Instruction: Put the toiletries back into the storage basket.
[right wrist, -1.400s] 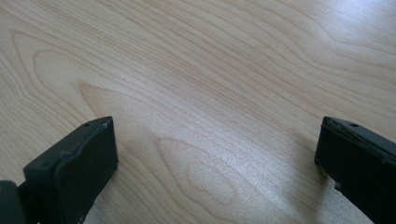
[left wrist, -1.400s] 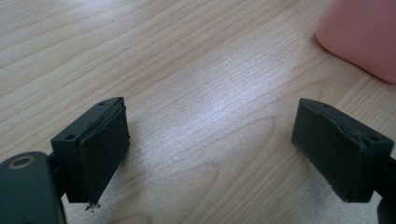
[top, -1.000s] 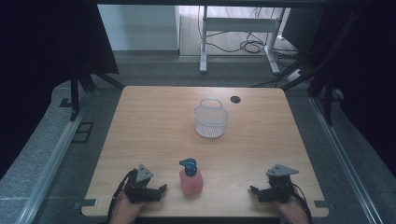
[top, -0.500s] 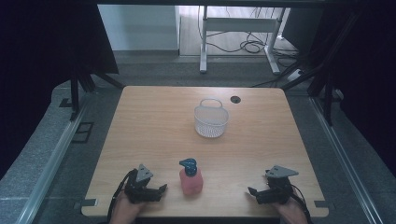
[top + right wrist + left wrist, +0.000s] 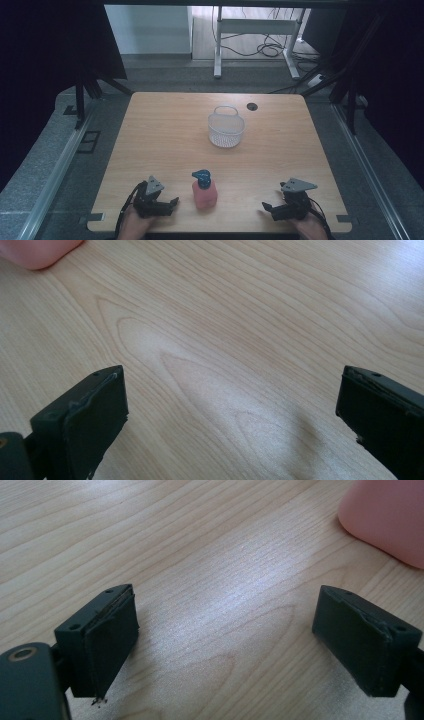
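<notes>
Flanking pink bottle, tools agape

Light wood counter on grey floor, black curtains at both sides, white desk frame and cables behind

Item count, referenced to the pink pump bottle. Pump bottles: one, pink body with blue pump head. Mesh baskets: one, the white basket, standing beyond the bottle. Hand-held grippers: two, the left gripper just beside the bottle, the right gripper farther off on its other side. Tables: one wooden table. Dark cable holes in the tabletop: one, beyond the basket.
</notes>
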Motion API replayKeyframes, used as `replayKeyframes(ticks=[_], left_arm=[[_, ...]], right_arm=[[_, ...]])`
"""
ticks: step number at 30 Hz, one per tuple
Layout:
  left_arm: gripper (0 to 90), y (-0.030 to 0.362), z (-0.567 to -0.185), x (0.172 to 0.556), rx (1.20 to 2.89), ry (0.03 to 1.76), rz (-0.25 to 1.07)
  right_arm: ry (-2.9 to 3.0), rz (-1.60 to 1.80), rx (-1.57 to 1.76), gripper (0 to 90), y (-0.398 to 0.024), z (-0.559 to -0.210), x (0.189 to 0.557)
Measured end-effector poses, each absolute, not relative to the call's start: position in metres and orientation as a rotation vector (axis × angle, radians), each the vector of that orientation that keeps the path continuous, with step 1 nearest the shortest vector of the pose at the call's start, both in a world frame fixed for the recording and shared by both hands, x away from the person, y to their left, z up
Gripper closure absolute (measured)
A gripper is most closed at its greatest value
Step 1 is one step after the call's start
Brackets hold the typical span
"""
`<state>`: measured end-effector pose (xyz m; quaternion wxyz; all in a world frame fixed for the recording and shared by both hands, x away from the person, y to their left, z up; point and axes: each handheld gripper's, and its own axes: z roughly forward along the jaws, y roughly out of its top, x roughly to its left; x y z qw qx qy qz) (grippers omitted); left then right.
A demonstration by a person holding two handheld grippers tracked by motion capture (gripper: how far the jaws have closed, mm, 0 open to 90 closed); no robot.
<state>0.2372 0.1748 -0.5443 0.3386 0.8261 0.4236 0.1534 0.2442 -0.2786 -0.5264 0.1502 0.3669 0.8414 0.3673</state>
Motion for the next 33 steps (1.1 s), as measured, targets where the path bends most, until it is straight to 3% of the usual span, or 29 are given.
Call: replayKeyframes(ticks=[33], left_arm=[[10.7, 0.175, -0.544, 0.237, 2.152, 1.104, 0.399]], right_arm=[[2.476, 1.136, 0.944, 0.0, -0.254, -0.508, 0.246]])
